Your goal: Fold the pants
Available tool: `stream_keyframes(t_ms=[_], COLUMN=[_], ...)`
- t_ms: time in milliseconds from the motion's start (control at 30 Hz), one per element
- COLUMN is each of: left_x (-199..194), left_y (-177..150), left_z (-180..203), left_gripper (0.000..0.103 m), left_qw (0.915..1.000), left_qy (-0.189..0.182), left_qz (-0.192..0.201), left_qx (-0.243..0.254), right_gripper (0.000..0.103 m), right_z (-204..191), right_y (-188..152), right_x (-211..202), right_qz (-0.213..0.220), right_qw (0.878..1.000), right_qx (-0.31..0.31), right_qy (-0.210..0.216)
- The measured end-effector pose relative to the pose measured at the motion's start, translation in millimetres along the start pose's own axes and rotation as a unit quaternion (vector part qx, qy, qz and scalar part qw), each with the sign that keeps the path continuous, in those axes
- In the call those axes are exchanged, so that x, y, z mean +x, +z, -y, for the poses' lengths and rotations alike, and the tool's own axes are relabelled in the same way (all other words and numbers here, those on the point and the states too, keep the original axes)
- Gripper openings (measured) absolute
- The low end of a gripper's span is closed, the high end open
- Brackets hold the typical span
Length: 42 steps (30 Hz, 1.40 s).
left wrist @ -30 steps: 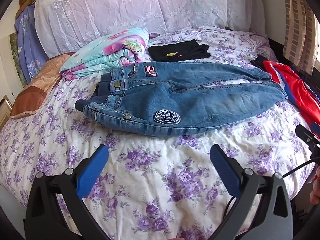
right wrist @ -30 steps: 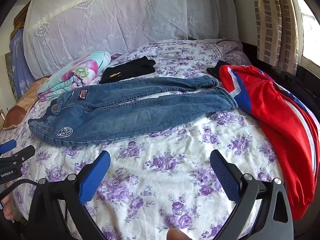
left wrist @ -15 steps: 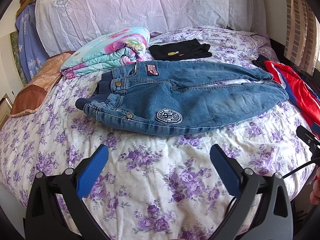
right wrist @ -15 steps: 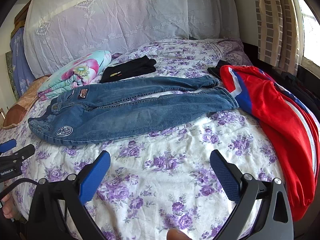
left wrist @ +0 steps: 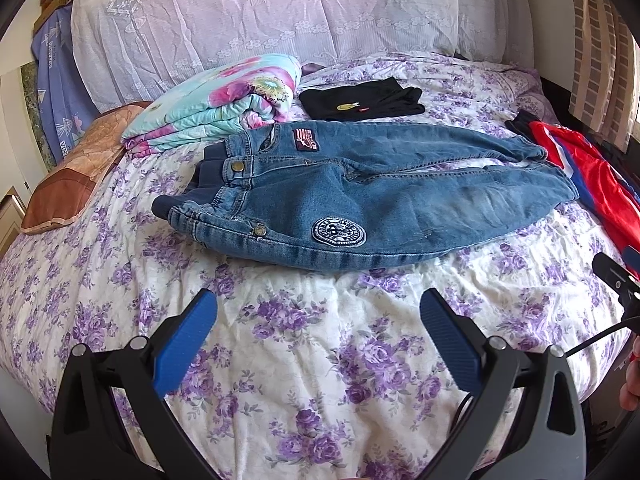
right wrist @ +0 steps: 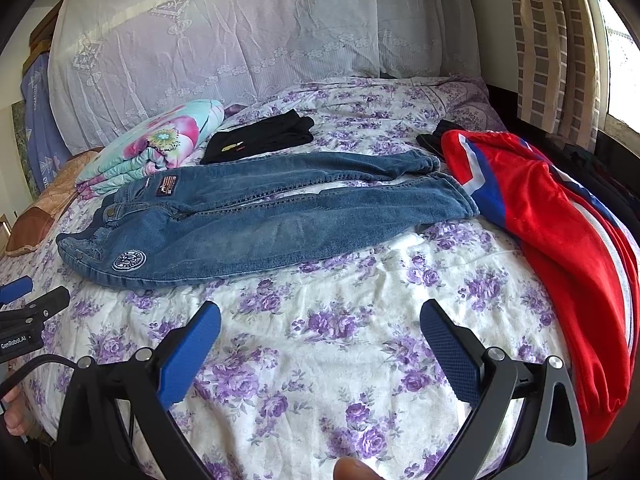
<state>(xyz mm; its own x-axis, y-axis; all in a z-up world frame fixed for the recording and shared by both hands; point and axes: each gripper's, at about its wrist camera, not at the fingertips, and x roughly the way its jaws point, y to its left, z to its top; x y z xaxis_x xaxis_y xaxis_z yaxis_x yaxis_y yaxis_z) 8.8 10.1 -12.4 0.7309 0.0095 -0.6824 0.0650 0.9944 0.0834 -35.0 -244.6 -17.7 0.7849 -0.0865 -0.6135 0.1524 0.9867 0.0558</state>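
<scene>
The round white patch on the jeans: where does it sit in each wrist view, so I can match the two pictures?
Left wrist: round patch sits centre frame, on the jeans' near edge.
Right wrist: round patch sits left of centre, near the waistband end.
Shared landmark: the folded floral blanket, behind the waistband in both.

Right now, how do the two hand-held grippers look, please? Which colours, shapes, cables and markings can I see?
Both look alike. The left gripper has two black angular arms with silver bolts, each ending in a blue ribbed pad. The right gripper has the same build. The right wrist view also shows the left tool's black body from the side, with a white "GenRobot.AI" marking and a black cable.
</scene>
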Motion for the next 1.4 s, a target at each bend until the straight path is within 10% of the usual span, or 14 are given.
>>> stream_keyframes(t_ms=[1400], left_x=[2.5], left_y=[2.1], left_z=[2.1], left_gripper=[0.099], left_qw=[1.0000], left_qy=[0.006], left_qz=[-0.005], left_qx=[0.004], right_gripper=[0.100], right_z=[1.6], right_y=[0.0], right_x=[4.4], right_qz=[-0.007], right_qw=[1.000], right_qx=[-0.002], right_qy=[0.007])
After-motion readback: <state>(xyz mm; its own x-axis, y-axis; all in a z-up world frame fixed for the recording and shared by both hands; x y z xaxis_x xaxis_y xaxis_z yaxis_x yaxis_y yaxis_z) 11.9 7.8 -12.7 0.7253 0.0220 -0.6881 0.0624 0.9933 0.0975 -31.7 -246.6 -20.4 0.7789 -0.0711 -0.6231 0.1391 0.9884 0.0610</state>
